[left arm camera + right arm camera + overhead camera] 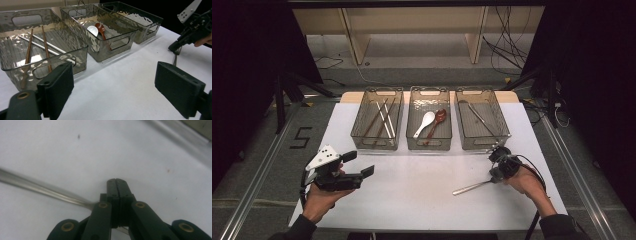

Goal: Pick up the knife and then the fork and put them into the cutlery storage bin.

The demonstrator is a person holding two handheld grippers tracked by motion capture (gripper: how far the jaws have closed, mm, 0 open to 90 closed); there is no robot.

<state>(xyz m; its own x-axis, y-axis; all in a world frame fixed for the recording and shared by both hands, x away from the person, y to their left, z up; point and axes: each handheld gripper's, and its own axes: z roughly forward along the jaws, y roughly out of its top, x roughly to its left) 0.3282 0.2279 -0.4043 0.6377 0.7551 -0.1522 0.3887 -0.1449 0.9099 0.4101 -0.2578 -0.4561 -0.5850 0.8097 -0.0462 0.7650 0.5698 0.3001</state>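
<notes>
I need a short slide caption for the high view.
Right gripper shut on a metal utensil before three bins.

The person wears dark long sleeves [302,227] that end at the wrists. Each hand carries a black two-jaw gripper. The left gripper [354,171] bears a light grey three-cornered plate [323,157] dotted with small holes on top, and its jaws end in thick, flat, rectangular black pads [58,87]. The right gripper [116,185] has slim black jaws with small dark screws, linkage arms with brass-coloured pivot rings [103,205], and a black cable [532,167] looping from its body.
</notes>
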